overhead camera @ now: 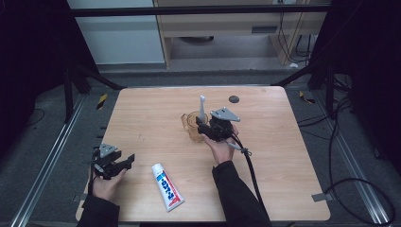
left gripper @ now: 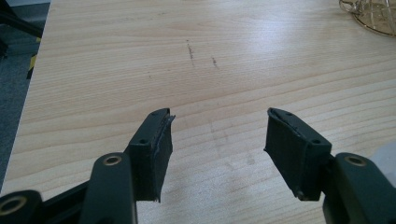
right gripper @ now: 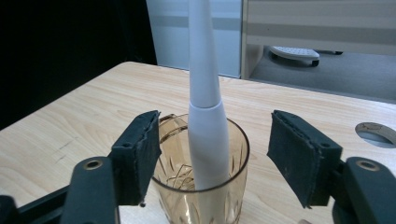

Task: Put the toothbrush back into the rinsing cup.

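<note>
An amber glass cup [overhead camera: 193,126] [right gripper: 205,172] stands near the middle of the wooden table [overhead camera: 283,156]. A white toothbrush [overhead camera: 202,109] [right gripper: 205,116] stands upright in it, leaning on the rim. My right gripper [overhead camera: 204,130] [right gripper: 212,149] is just beside the cup, open; its jaws stand either side of the toothbrush handle without touching it. A toothpaste tube [overhead camera: 167,186] lies near the front edge. My left gripper [overhead camera: 124,162] [left gripper: 217,154] rests at the front left, open, with bare table between its jaws.
A round dark hole [overhead camera: 233,99] [right gripper: 376,132] sits in the table behind the cup. The cup's base [left gripper: 371,16] shows at the top right of the left gripper view. A black cable [overhead camera: 250,170] trails from the right gripper.
</note>
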Motion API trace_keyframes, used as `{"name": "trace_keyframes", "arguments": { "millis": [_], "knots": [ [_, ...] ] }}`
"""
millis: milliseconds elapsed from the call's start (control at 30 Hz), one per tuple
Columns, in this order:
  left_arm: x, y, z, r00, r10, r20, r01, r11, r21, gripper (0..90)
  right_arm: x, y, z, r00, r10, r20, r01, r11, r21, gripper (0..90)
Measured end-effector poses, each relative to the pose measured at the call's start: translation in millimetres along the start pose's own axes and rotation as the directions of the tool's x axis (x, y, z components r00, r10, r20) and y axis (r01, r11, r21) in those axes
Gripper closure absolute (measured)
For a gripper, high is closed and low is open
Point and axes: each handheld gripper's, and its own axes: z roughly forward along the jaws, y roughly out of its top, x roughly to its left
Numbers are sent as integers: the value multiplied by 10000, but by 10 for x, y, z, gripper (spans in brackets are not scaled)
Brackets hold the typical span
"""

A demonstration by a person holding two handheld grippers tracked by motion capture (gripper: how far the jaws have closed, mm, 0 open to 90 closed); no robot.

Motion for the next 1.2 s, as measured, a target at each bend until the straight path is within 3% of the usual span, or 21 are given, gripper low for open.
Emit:
{"name": "trace_keyframes", "arguments": {
  "millis": [333, 567, 667, 800, 1067, 1200],
  "knots": [
    [-36, 13, -25, 10000, -55, 25, 56, 9999, -156, 405, -81, -47, -284, 9994, -252, -216, 260, 9989, 385, 258],
    [-61, 21, -56, 9999, -55, 84, 56, 9999, -155, 431, -247, -110, -516, 9987, -518, 14, 515, 9950, 859, 255],
    [-82, 22, -72, 10000, -25, 64, 26, 9999, -154, 449, -345, -146, -637, 9964, -742, 403, 708, 9944, 781, 270],
    [-114, 21, -88, 9999, -65, 126, 67, 9999, -125, 470, -500, -209, -789, 9963, -669, 541, 611, 9928, 1034, 268],
    [-206, 3, -120, 9990, 55, 438, -59, 10000, 71, 600, -737, -372, -1050, 9940, -727, 822, 610, 9888, 1364, 277],
    [-271, -25, -151, 9968, 323, 736, -344, 9990, 270, 678, -812, -435, -1141, 9930, -784, 887, 638, 9855, 1571, 278]
  ]
}}
